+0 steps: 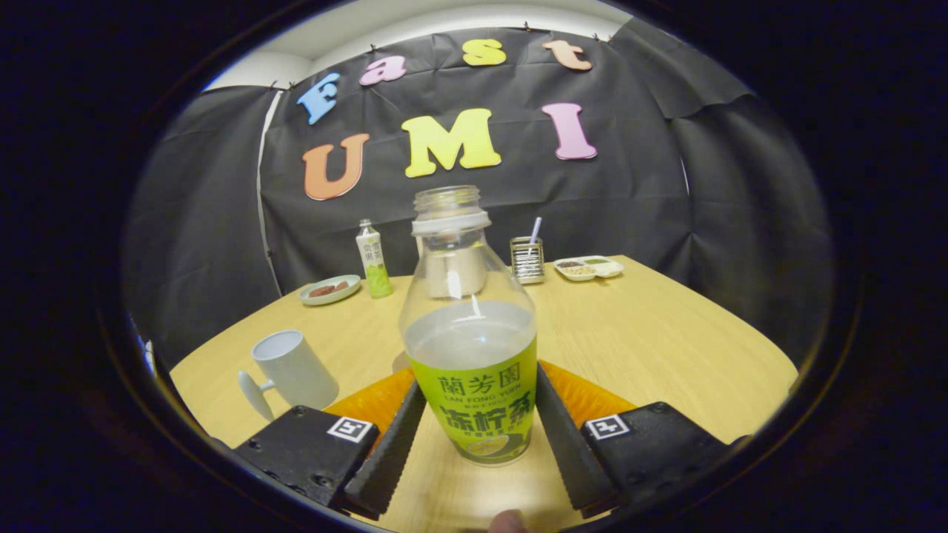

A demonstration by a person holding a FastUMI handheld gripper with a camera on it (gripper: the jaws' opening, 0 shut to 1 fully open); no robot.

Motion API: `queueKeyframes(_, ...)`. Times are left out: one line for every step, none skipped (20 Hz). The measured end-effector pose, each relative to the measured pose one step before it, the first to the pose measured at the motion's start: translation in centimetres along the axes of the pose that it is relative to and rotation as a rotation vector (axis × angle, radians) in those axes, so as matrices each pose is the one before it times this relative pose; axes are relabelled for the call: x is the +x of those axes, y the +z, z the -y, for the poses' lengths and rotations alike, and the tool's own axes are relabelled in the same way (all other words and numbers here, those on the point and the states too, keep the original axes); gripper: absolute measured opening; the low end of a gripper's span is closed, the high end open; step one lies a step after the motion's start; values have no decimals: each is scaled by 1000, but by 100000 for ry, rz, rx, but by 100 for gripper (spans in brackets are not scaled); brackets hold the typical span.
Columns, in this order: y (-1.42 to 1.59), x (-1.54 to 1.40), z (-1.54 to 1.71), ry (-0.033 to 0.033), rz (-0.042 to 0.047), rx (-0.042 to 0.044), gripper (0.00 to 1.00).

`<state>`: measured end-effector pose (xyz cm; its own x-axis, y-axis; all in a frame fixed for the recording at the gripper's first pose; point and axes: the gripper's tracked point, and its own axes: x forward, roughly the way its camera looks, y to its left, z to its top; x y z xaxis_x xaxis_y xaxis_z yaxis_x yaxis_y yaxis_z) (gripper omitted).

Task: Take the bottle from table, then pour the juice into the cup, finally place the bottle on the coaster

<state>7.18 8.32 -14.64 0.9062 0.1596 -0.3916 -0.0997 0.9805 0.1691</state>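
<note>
the hand-held gripper [474, 437] pinches the uncapped juice bottle [471, 348] at its label, keeping it upright over the orange coaster [585, 396]; the white cup [292, 369] stands nearby on the surface [666, 333].

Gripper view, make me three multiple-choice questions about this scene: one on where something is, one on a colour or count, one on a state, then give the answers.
1. Where does the bottle stand?
A. between the gripper fingers
B. beside the far plate
C. inside the mug

2. What colour is the coaster behind the bottle?
A. blue
B. orange
C. white

3. How is the bottle's mouth?
A. capped
B. uncapped
C. plugged with a straw

Answers: 1 A, since one finger flanks each side of the label, though firm contact cannot be told. 2 B, as orange shows on both sides of the bottle, on the table. 3 B, as the threaded neck stands bare, with liquid filling the lower half. The white mug sits apart from the bottle, off to one side.
</note>
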Motion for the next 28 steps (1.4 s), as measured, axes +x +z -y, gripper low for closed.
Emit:
queueKeyframes(0,-183,-80,-104,-694,-813,87)
queueKeyframes(69,91,-202,283,-551,-1203,85)
queueKeyframes(248,-325,-266,498,-454,-2140,84)
queueKeyframes(347,-241,-117,223,15,-2448,81)
queueKeyframes(626,-353,-188,3,644,-2674,81)
queueKeyframes(709,-276,-205,-106,934,-3013,80)
queueKeyframes(829,-316,-280,-42,1042,-3099,79)
queueKeyframes(782,-215,-297,323,947,-3097,78)
queueKeyframes(844,-169,-414,542,736,-3056,78)
queueKeyframes(779,-115,-350,405,325,-3506,77)
queueKeyframes(803,-118,-379,628,185,-3317,76)
queueKeyframes(814,3,-287,399,118,-3254,76)
queueKeyframes(736,42,-247,179,-304,-3544,75)
queueKeyframes(607,190,-115,-254,-641,-4192,75)
queueKeyframes(458,190,22,-984,-1380,-5478,75)
queueKeyframes(408,176,47,-1312,-669,-6304,75)
queueKeyframes(440,325,19,-1951,-892,-7463,75)
queueKeyframes(366,264,235,-3113,-745,-8090,75)
queueKeyframes(279,305,298,-3737,-398,-8138,75)
queueKeyframes(326,305,6,-2332,50,-7537,76)
queueKeyframes(412,305,-143,-1934,83,-6654,76)
queueKeyframes(653,525,-81,-1578,707,-5826,76)
queueKeyframes(556,295,-74,-1663,489,-4771,76)
queueKeyframes(344,127,78,-1897,864,-4037,76)
queueKeyframes(384,259,65,-1970,899,-3408,76)
queueKeyframes(311,268,-216,-1751,75,-3397,76)
queueKeyframes(211,281,-32,-1545,152,-3726,76)
queueKeyframes(77,305,-89,-1811,-187,-3932,76)
